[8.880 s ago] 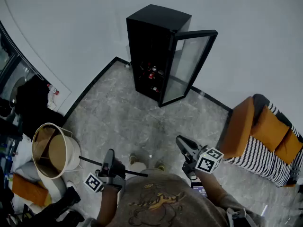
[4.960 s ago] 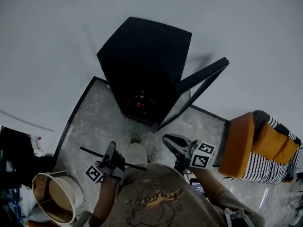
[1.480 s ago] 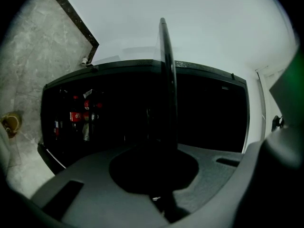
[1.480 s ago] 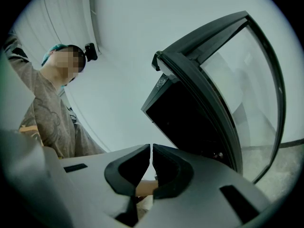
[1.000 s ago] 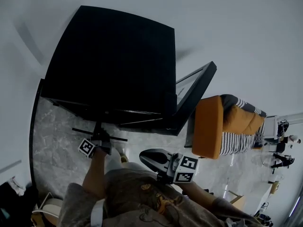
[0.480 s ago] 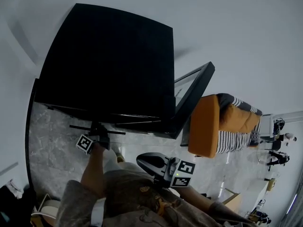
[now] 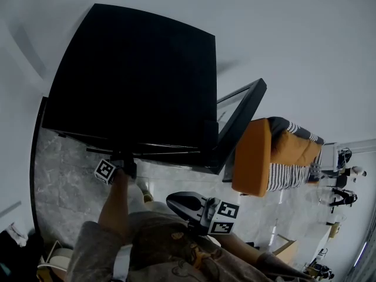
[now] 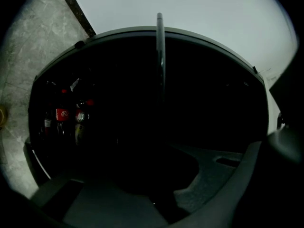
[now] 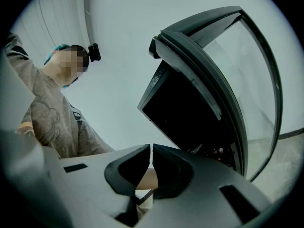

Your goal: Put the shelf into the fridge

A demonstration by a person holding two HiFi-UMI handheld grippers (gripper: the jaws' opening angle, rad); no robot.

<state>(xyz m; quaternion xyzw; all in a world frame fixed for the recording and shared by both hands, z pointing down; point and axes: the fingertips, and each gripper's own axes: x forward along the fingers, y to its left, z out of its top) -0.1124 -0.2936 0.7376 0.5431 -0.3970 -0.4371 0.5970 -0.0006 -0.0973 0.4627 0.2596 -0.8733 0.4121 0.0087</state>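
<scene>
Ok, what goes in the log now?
left tool: holds thin dark shelf at mouth of tall black fridge | right tool: shut, empty | glass door: open

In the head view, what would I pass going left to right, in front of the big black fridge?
left gripper holding the shelf → right gripper, jaws shut → orange sofa

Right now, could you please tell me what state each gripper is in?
Left gripper: shut on the shelf.
Right gripper: shut, empty.
</scene>
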